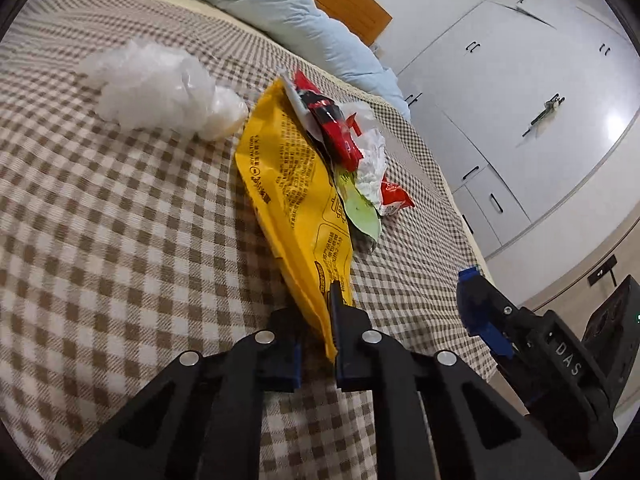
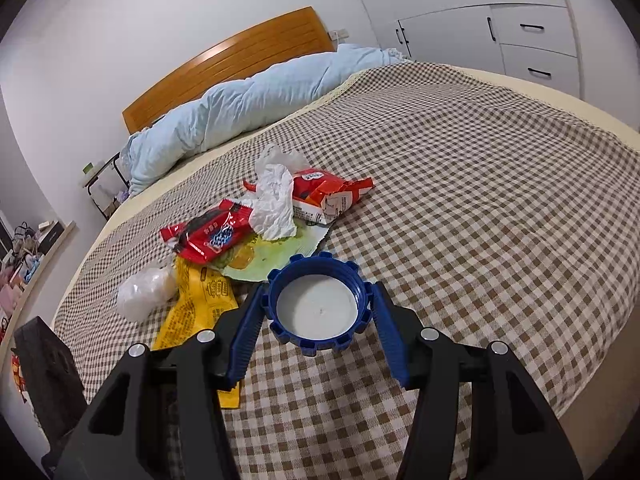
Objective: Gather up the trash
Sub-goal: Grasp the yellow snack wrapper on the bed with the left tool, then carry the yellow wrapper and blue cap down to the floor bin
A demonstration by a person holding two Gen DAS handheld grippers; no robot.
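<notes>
Trash lies in a loose heap on the checked bedspread (image 2: 480, 184), and both claws are already busy with it. At the near end of the heap, the left gripper (image 1: 320, 316) has its jaws drawn narrow on the near corner of the yellow snack bag (image 1: 288, 184), the thin foil pinched between the pads while the rest of the bag trails away across the cover. On top of the bag's far end lie a red wrapper (image 1: 332, 128), a crumpled white tissue (image 1: 370, 160) and a pale green wrapper (image 1: 362, 212), with an orange-red packet (image 1: 394, 196) just beyond them on the cloth. A wad of clear plastic (image 1: 160, 88) sits beside the bag's far end, whether touching it I cannot tell. The right gripper (image 2: 318, 308) stands about half wide, its blue pads pressed on either side of a blue bottle cap (image 2: 316, 304), held with its white inside facing the camera, above the cover near the heap. A pale blue duvet (image 2: 248, 108) is bunched against the wooden headboard (image 2: 236, 60), and white cupboards (image 1: 540, 92) stand past the bed's edge
</notes>
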